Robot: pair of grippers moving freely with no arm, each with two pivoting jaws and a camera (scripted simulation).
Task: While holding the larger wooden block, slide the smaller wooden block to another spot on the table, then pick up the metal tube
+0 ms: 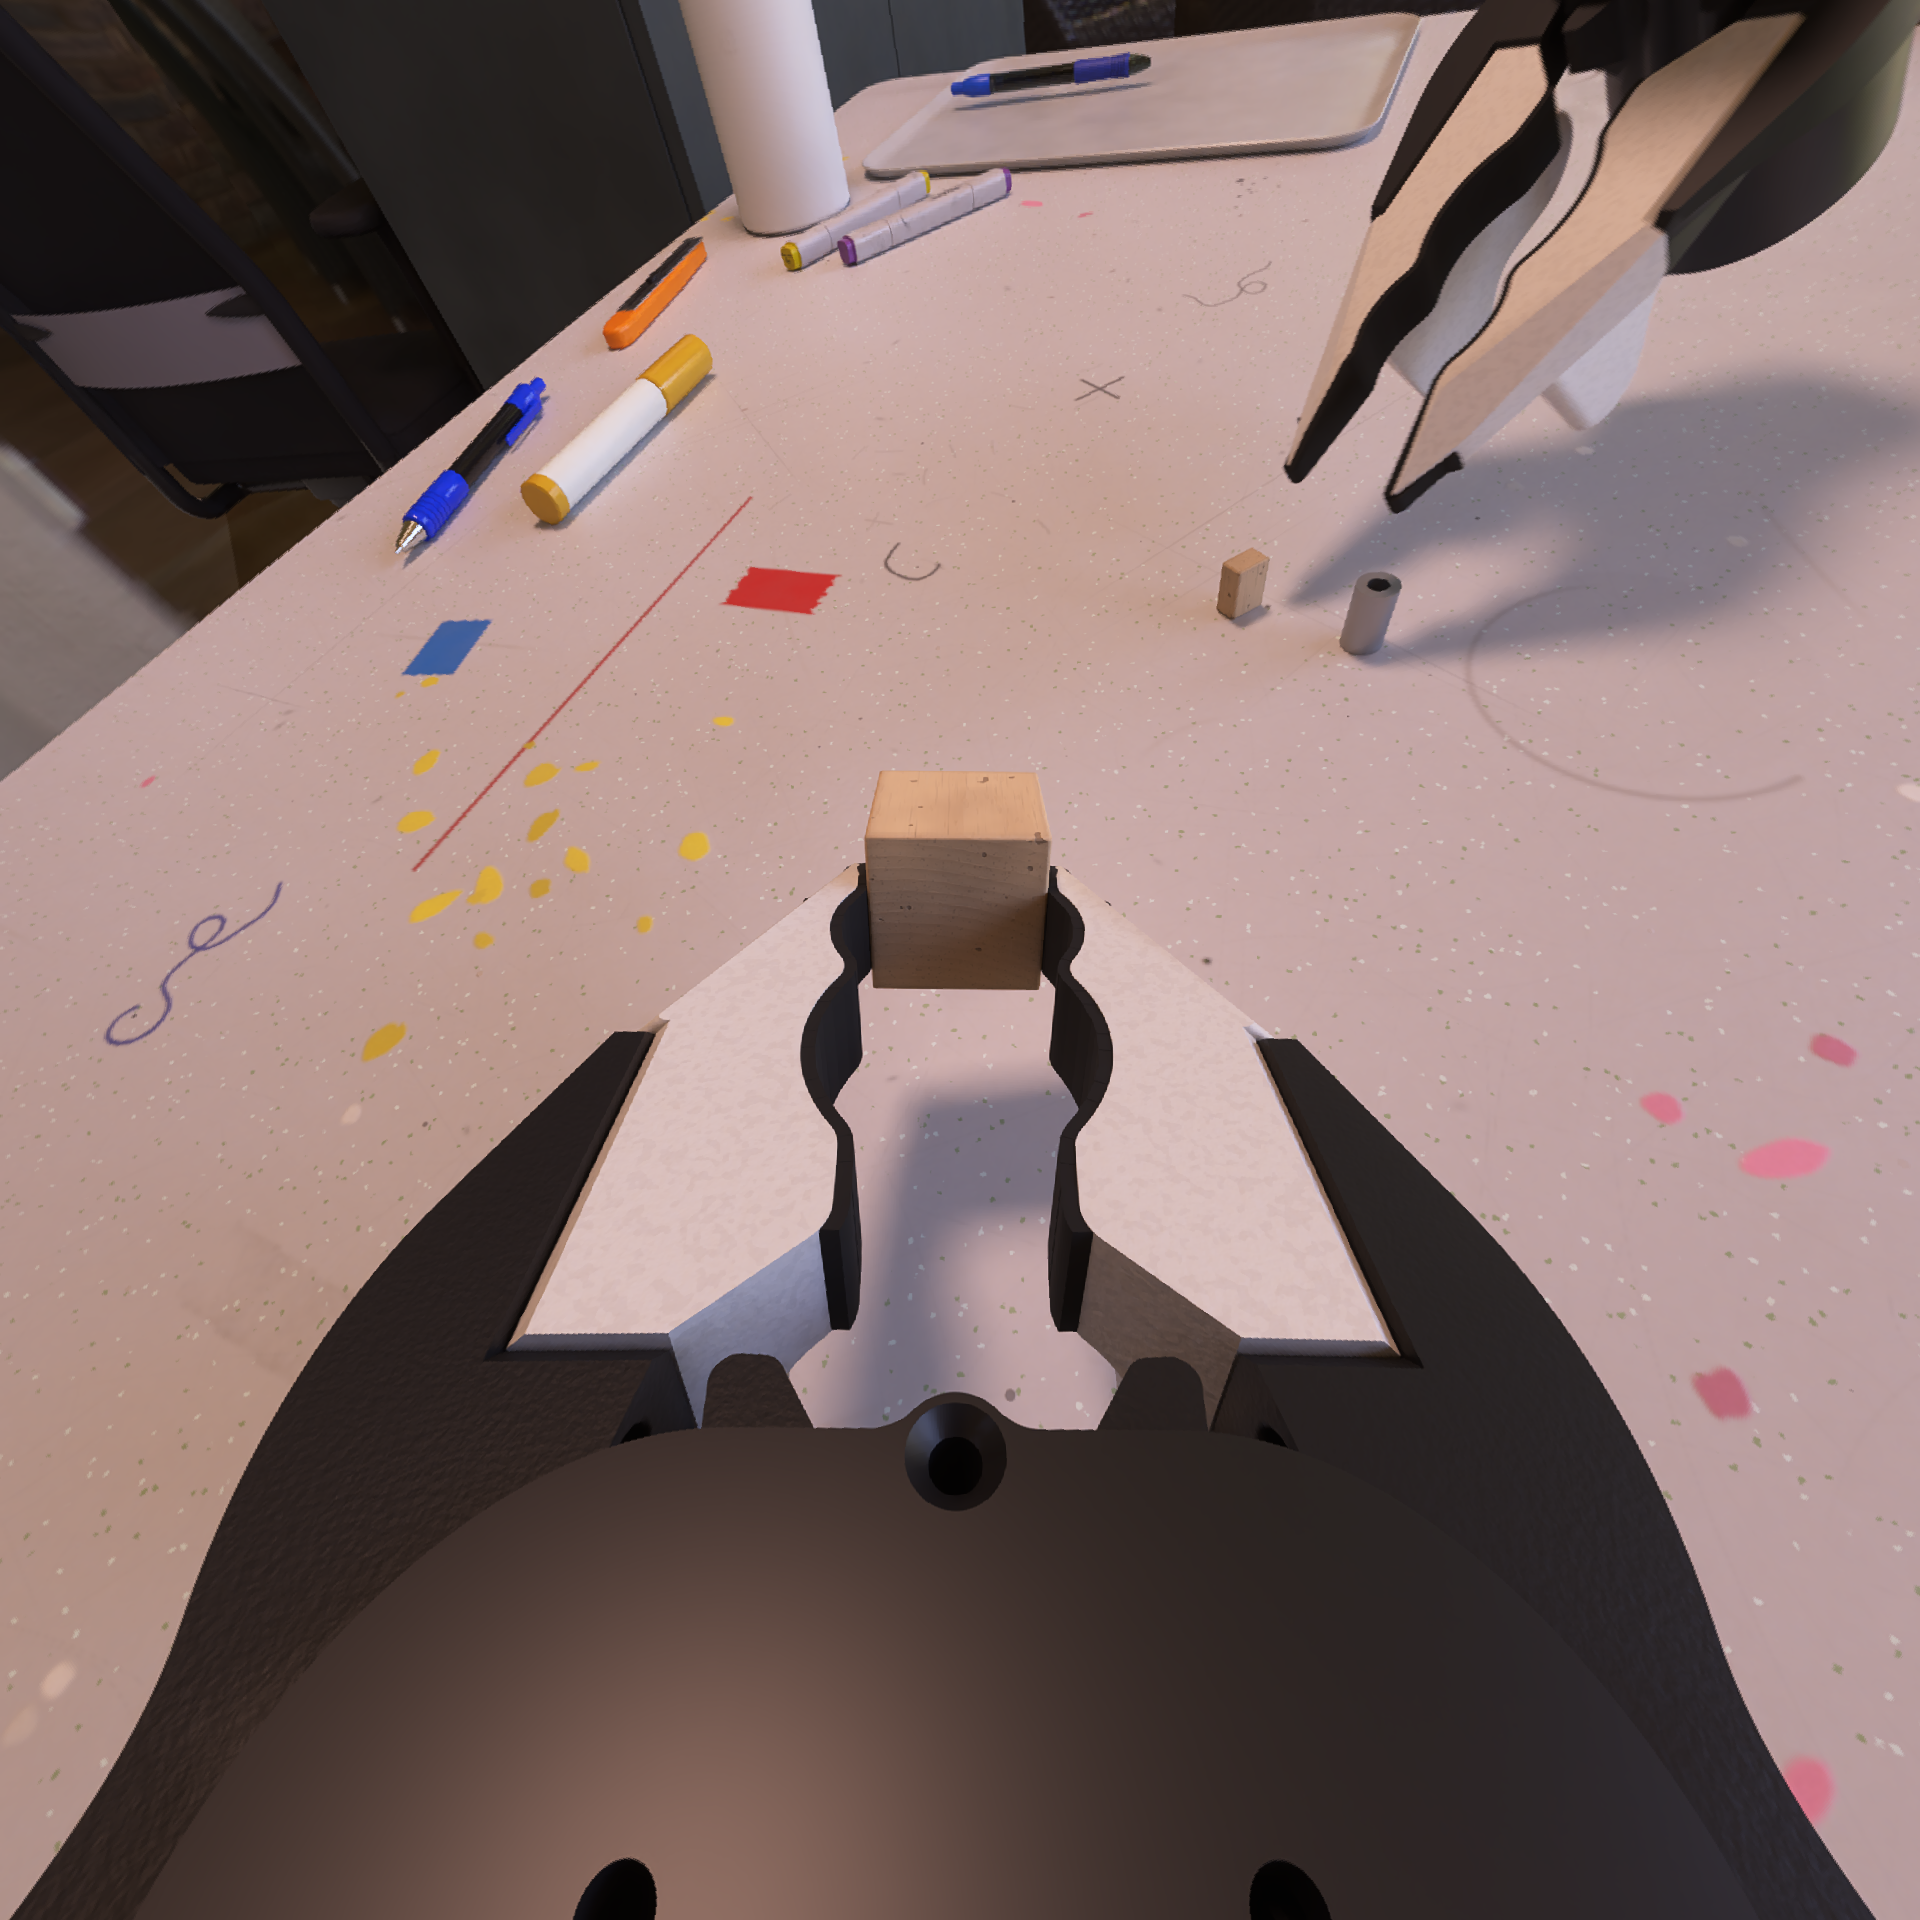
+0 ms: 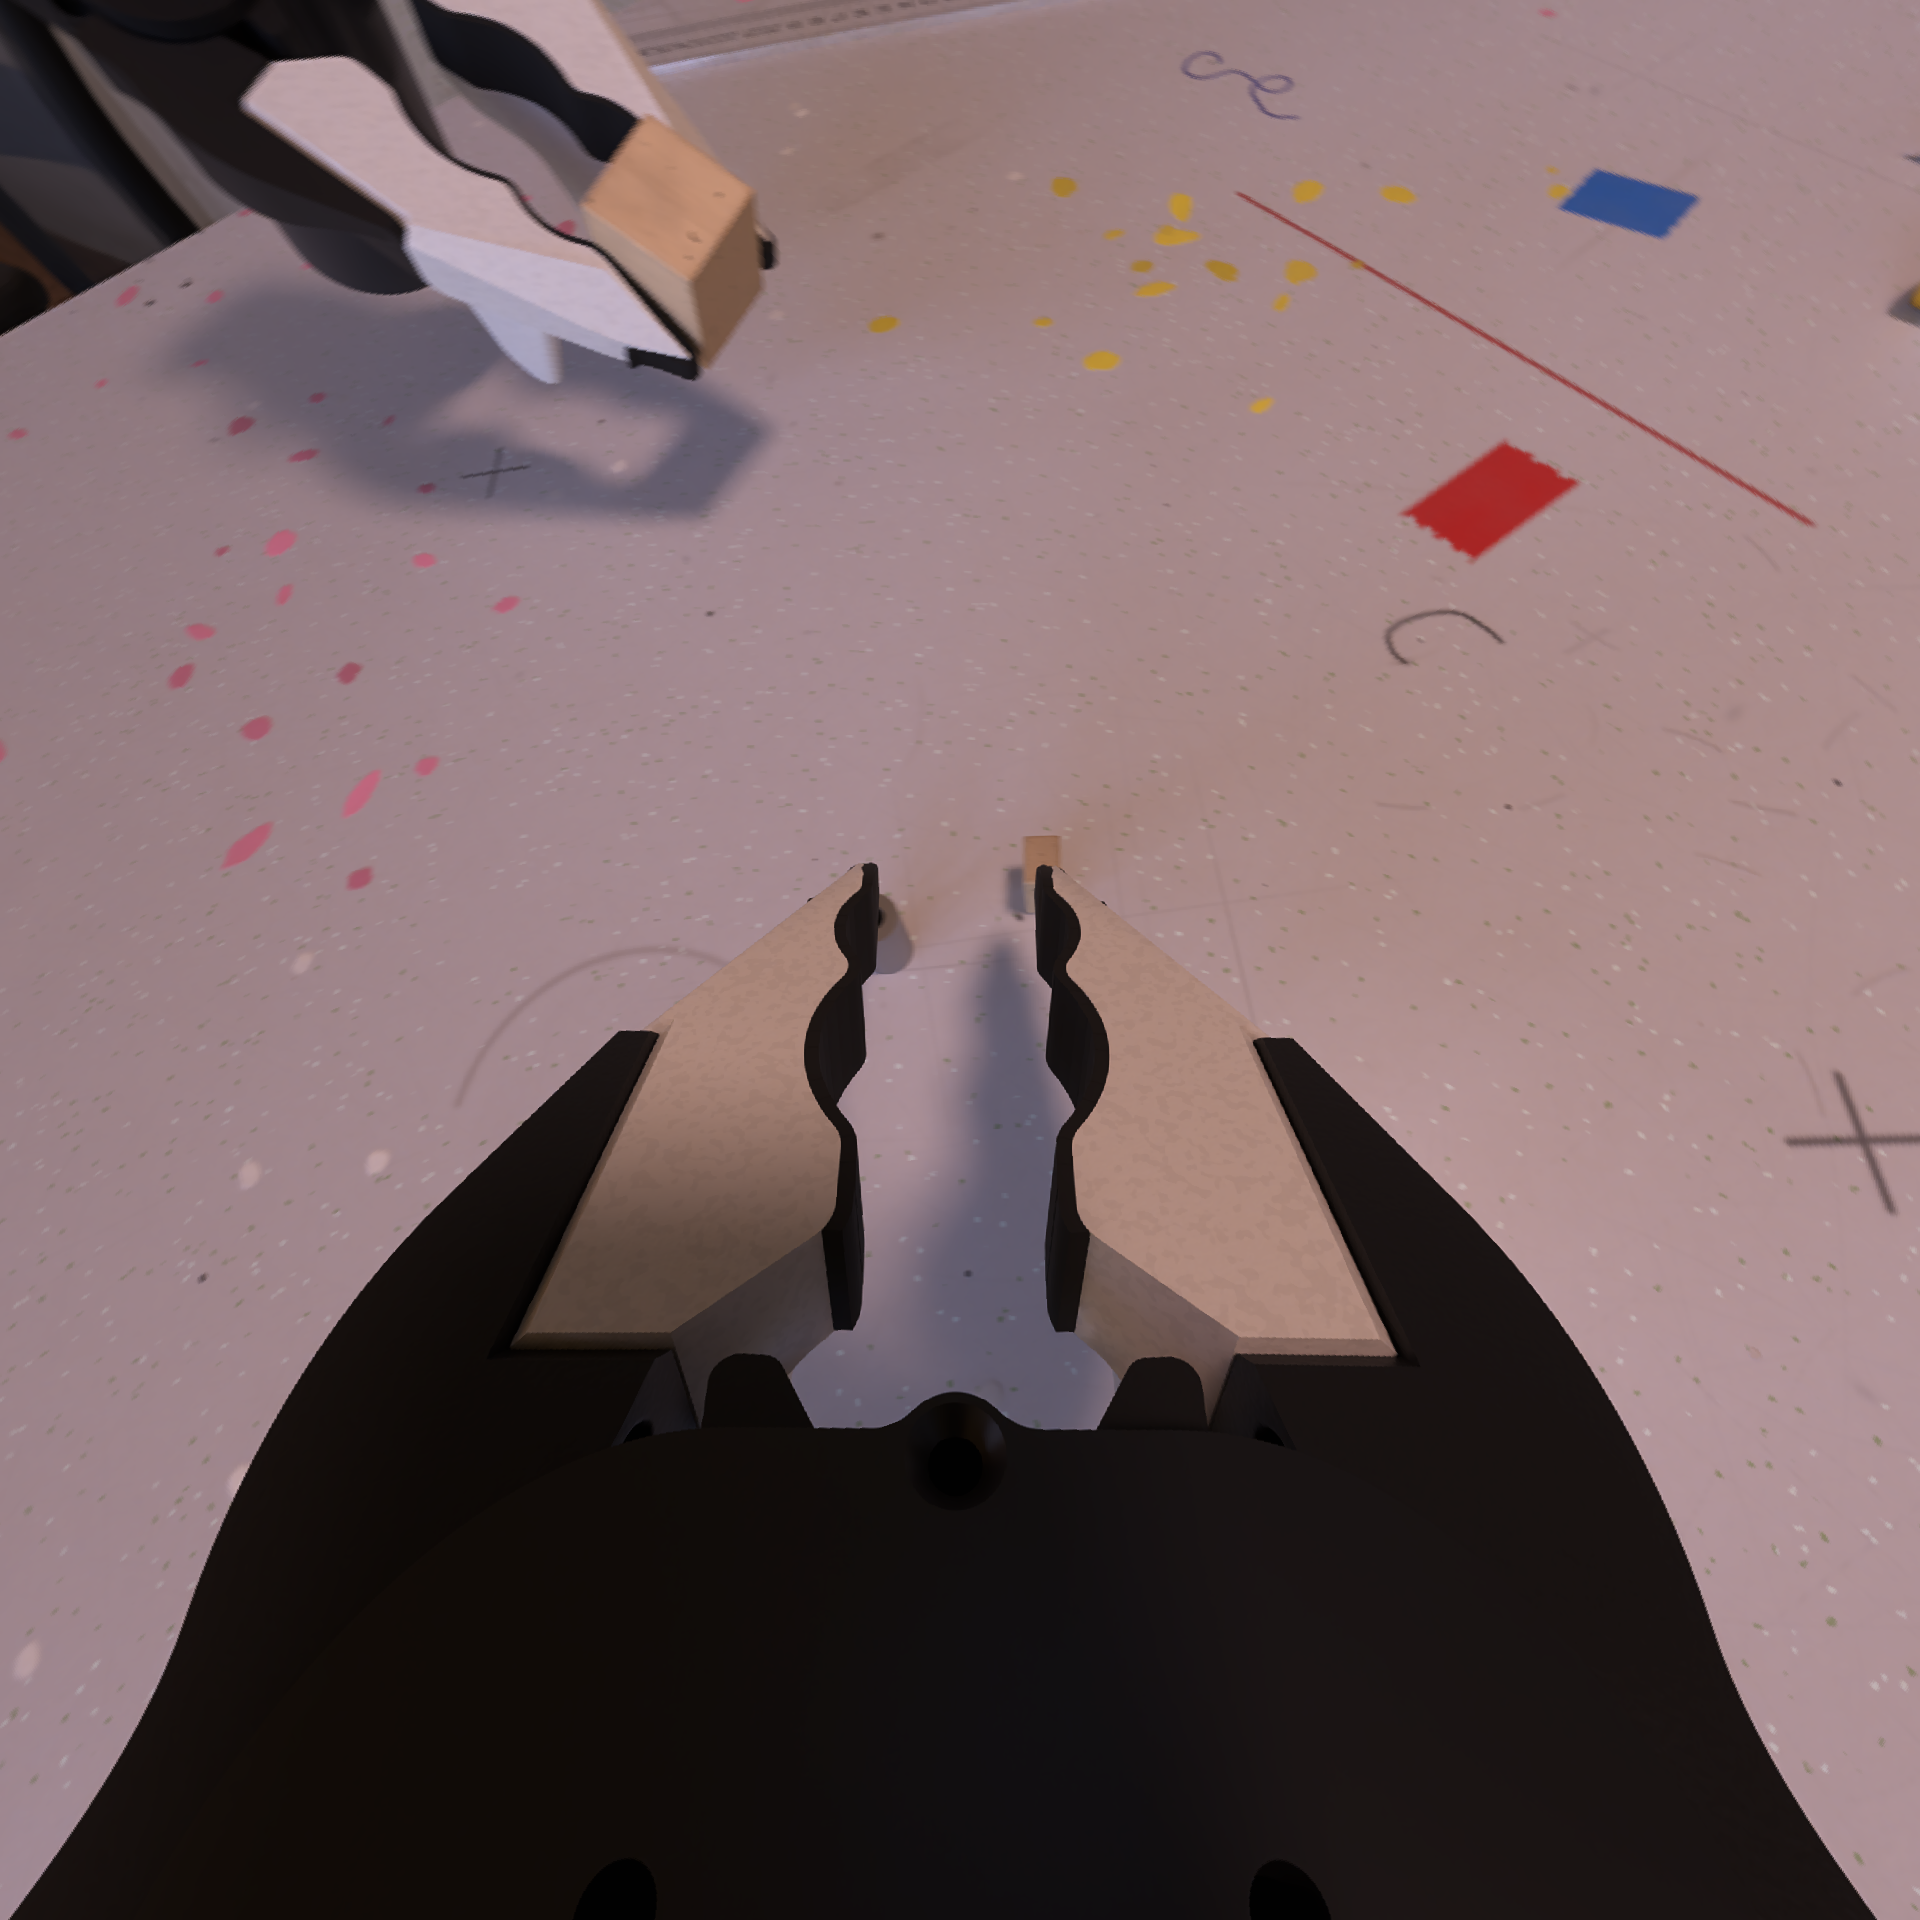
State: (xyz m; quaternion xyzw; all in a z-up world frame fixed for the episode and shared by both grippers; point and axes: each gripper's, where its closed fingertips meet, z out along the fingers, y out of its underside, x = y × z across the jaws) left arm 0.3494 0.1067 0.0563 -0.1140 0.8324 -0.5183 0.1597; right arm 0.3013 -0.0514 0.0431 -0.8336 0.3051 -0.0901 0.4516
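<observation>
Your left claw (image 1: 956,883) is clamped on the larger wooden block (image 1: 956,883), pinched right at the fingertips and held up off the desk (image 1: 1143,1039), its shadow on the surface beneath. Your right claw (image 2: 956,883) is parted a little and holds nothing; it hangs above the desk, tips pointing down. The smaller wooden block (image 2: 1041,857) sits on the desk just beyond your right claw's right fingertip, partly hidden by it. The metal tube (image 1: 1369,613) stands upright beside that block, close but not touching; in the right wrist view it is mostly hidden behind the right claw's left fingertip. So both sit under the tips, one by each finger, neither in the gap. From your left claw, both lie ahead and off to the right, well apart from the held block.
</observation>
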